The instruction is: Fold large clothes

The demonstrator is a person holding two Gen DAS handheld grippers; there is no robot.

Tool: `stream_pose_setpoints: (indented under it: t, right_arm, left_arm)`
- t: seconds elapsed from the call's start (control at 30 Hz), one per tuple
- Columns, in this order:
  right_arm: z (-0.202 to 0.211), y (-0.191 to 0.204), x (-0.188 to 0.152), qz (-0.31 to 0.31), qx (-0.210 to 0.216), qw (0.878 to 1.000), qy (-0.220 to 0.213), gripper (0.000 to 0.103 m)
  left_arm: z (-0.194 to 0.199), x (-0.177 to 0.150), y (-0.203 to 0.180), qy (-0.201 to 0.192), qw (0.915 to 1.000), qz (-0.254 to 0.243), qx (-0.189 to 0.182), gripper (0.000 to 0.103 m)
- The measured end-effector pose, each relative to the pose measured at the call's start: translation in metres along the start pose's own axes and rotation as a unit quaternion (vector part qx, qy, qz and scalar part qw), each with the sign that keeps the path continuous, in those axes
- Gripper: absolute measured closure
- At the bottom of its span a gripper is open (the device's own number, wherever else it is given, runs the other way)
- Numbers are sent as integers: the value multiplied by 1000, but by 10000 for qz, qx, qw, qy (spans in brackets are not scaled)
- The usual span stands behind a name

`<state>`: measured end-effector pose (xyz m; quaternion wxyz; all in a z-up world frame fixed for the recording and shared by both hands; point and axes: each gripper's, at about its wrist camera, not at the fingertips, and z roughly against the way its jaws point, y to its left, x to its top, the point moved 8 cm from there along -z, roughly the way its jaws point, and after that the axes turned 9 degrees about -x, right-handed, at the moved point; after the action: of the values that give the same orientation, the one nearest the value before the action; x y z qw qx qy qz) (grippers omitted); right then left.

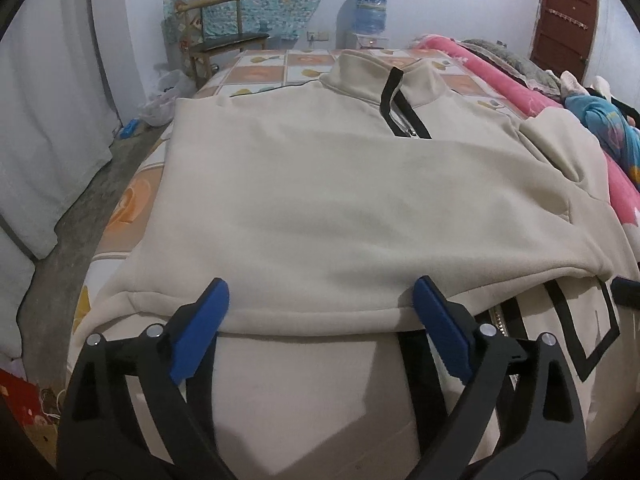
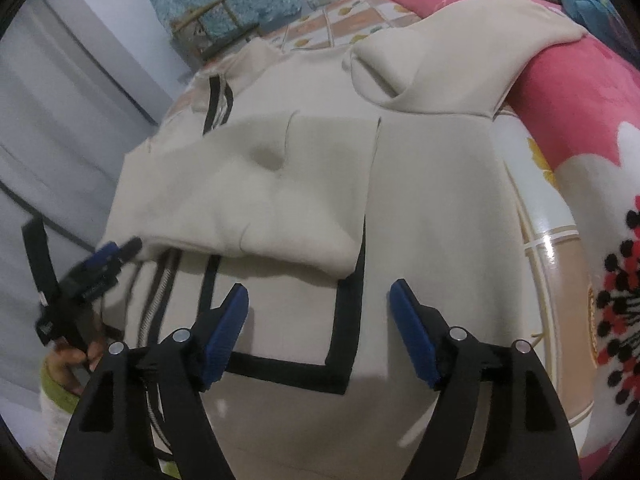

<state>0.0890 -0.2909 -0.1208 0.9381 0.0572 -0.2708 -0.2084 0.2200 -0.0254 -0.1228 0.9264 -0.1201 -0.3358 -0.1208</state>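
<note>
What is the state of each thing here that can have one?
Jacket: flat on the bed, partly folded, one flap laid across the front.
Zipper: open at the collar.
Left gripper: open, holding nothing.
Right gripper: open, holding nothing.
Door: shut.

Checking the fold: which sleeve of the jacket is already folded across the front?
The sleeve lying across the chest, cuff toward the right gripper; the other sleeve still sprawls onto the pink blanket.

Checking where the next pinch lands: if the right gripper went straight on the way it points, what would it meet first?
Most likely the cream jacket itself: the open right gripper points down at the flat front panel with black trim, just before the folded-over flap. Depth is unclear.
</note>
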Motion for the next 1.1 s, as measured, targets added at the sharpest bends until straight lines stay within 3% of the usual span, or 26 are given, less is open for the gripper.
stream_pose_setpoints:
  t: [0.07,0.37,1.1]
  right_arm:
    - [0,4,-1,74,73,9999,-16,21]
    - [1,10,-3,212,218,9995,-89,7]
    - [-1,9,1,-125,486,9987,-32,7]
  left_arm:
    - [-1,0,-2,29,10000,-49,42,9]
    - [-5,0,-5,35,9998,-126,168,8]
    - [-5,0,-7,-50,9996,-187,218,8]
